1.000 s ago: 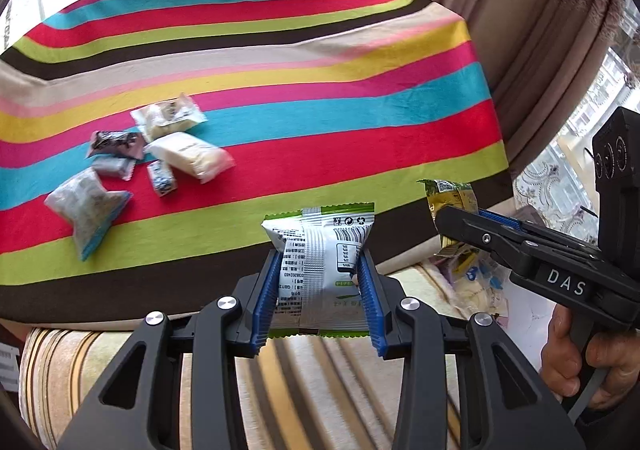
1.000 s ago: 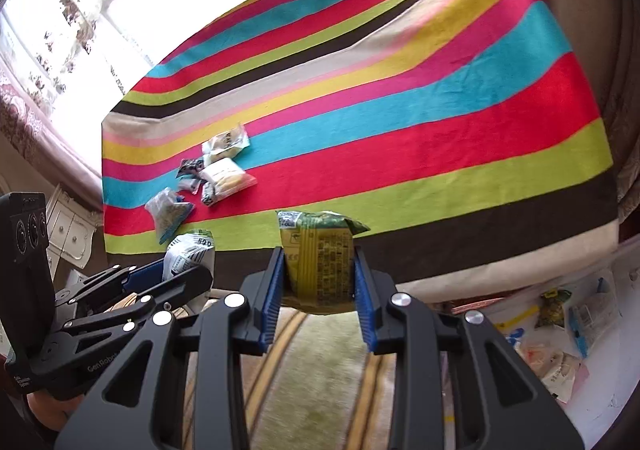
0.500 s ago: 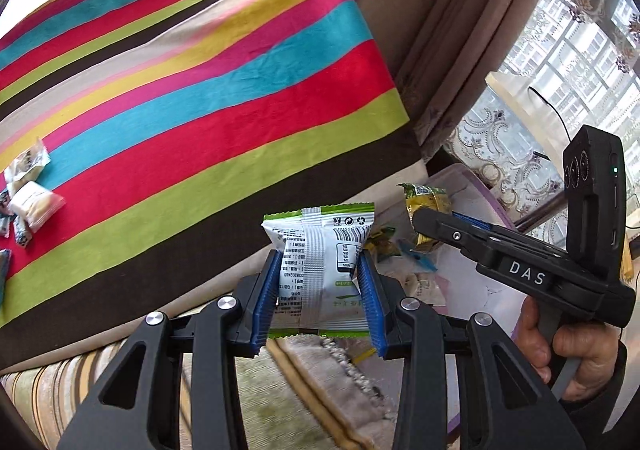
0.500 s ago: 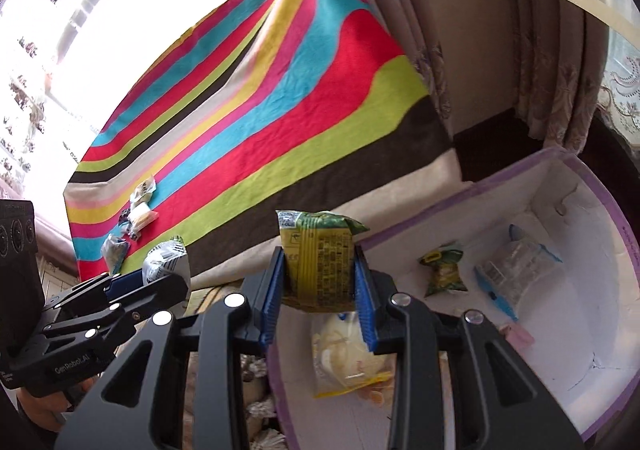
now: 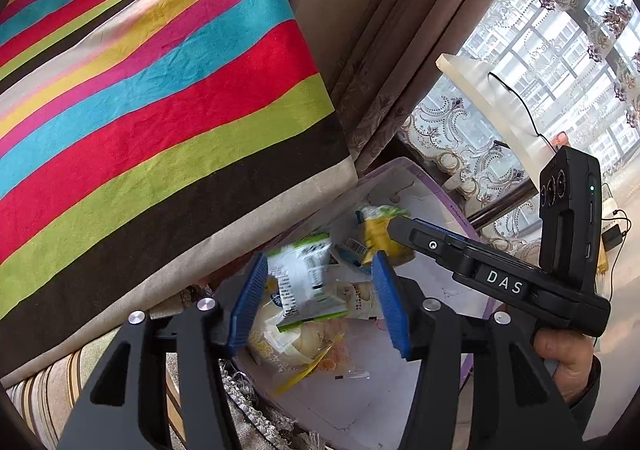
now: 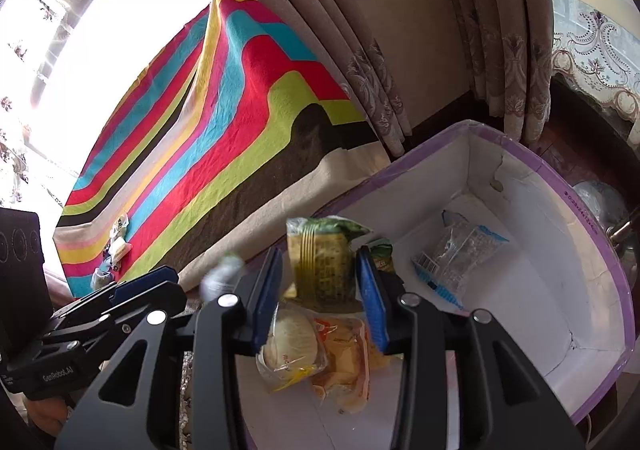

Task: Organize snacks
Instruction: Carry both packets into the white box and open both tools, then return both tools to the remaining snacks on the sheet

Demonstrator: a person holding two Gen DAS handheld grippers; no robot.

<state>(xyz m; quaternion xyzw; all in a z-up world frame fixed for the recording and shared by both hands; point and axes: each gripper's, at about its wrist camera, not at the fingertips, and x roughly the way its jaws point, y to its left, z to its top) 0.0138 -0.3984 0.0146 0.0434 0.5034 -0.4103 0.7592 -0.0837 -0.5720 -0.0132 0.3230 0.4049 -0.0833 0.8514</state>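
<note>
Both grippers, left (image 5: 320,300) and right (image 6: 318,296), I see opening at lower centre over the box (image 6: 540,170); white packet (image 5: 304,282) and yellow packet (image 6: 324,266) sit loose between the pads.

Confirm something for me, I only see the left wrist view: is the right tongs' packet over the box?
Observer: Yes. The yellow-green packet hangs between the pads of the right tongs, whose jaws are opening, and it seems to touch neither pad. The purple-rimmed box is right below it.
Operator: Anything at the box's far end?
Observer: One clear packet with blue edges lies alone on the floor there.
Operator: Any snacks on the cloth?
Observer: A small cluster of packets lies near the far corner of the striped cloth.
</note>
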